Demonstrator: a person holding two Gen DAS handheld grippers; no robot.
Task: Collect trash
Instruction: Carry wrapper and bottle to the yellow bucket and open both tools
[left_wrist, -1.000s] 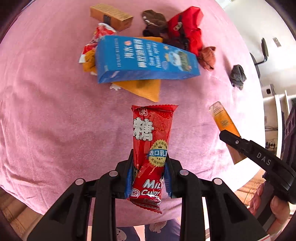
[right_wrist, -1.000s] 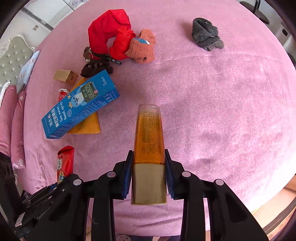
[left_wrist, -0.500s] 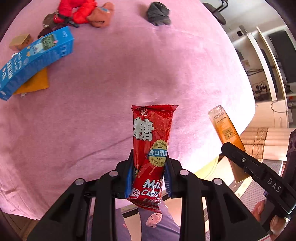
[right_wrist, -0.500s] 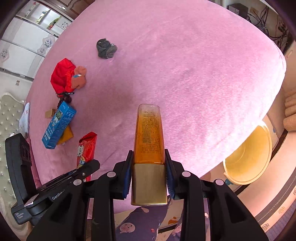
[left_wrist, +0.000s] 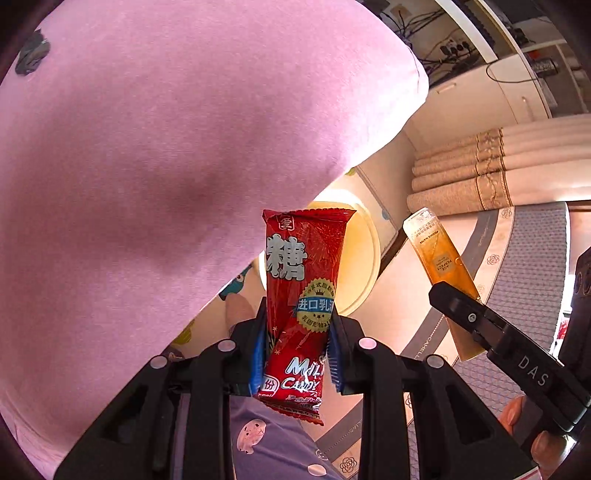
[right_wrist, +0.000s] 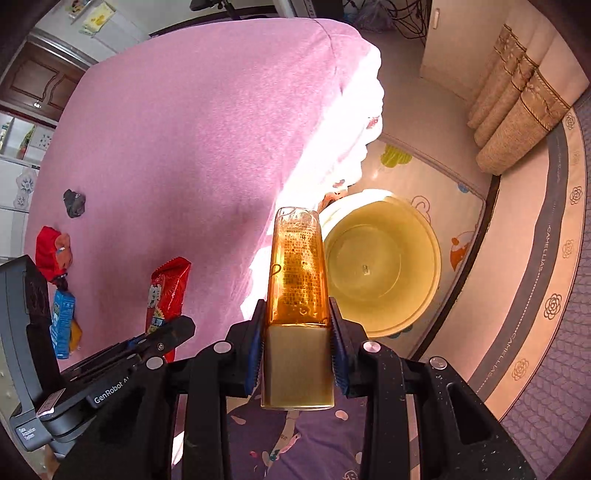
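My left gripper (left_wrist: 297, 345) is shut on a red candy wrapper (left_wrist: 301, 295), held upright past the corner of the pink bed (left_wrist: 166, 147). My right gripper (right_wrist: 297, 339) is shut on an amber bottle with a gold cap (right_wrist: 298, 280). A yellow basin (right_wrist: 384, 266) stands on the floor beside the bed, just right of the bottle in the right wrist view and partly hidden behind the wrapper (left_wrist: 364, 251) in the left wrist view. The right wrist view shows the left gripper (right_wrist: 162, 332) with the wrapper (right_wrist: 168, 291) at lower left. The bottle (left_wrist: 439, 266) shows at right in the left wrist view.
On the bed lie a grey sock (right_wrist: 74, 203), red clothing (right_wrist: 50, 251) and a blue box (right_wrist: 62, 325). A patterned floor mat (right_wrist: 436, 184) lies under the basin, with a curtain hem (right_wrist: 517, 110) and a grey rug (right_wrist: 561, 332) to the right. A person's patterned trousers (right_wrist: 314, 435) are below.
Both grippers have swept from over the bed to past its corner, carrying the wrapper and the bottle. The yellow basin has come into view beneath them. Both grips are unchanged.
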